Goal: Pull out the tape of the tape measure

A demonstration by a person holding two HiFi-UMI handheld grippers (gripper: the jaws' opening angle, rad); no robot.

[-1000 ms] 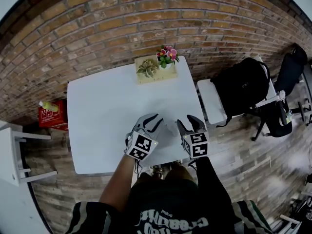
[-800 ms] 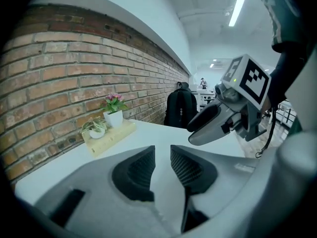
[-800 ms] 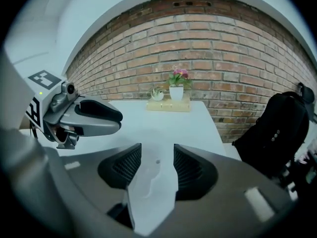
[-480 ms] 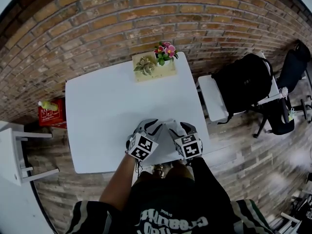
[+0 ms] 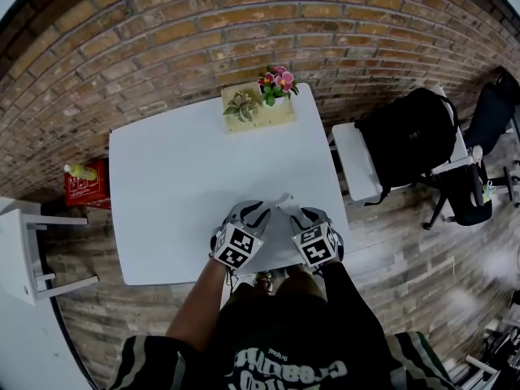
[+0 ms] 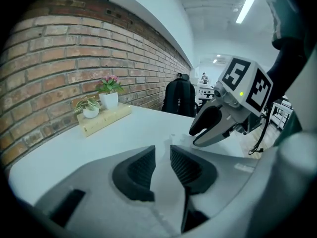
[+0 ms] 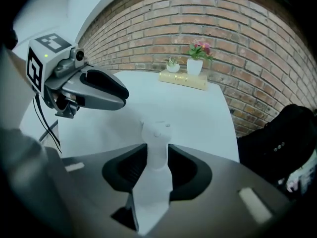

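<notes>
Since the table [image 5: 179, 177] is white, we barely make out the white tape [image 5: 284, 199] poking out far of the right gripper [image 5: 302, 214] at the near edge, with the left gripper [image 5: 256, 210] just left of it. Left gripper view: released, jaws slightly parted. Right gripper view: jaws have just been closing and are clamped on the tape; we can't make out its case.

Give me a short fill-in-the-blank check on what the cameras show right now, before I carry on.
The piece between the jaws of the right gripper is ___ in colour.
The wall behind the table is built of ___.
In the head view, the black backpack sits to the table's ___.
Missing words: white; brick; right.
The right gripper's jaws have just been closing on that piece.
</notes>
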